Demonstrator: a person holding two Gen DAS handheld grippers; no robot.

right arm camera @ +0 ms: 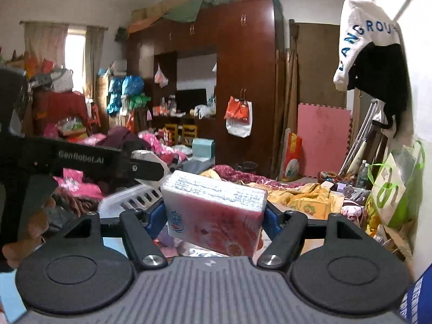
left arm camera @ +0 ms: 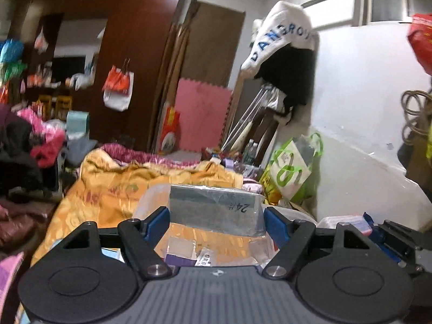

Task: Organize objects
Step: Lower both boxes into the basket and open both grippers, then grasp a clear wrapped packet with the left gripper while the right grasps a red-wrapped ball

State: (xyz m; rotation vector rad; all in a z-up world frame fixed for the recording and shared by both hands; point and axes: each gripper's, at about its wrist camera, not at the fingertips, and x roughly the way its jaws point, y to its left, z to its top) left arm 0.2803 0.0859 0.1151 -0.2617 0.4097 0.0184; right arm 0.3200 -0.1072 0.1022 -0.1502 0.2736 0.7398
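Between tool (right arm camera: 214, 212) pads: tissue pack (right arm camera: 216, 216) (tilted)

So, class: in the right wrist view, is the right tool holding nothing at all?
No, the right tool is shut on a red and white packet of tissues, gripped between its two blue fingers.

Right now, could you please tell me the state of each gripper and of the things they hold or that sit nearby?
Left gripper: shut on the grey packet.
Grey packet: held aloft, marked "24#", wrapped in clear plastic.
Right gripper: shut on the red tissue pack.
Red tissue pack: held aloft, tilted.
White basket: resting on the bed, behind the pack.
Orange quilt: rumpled on the bed.
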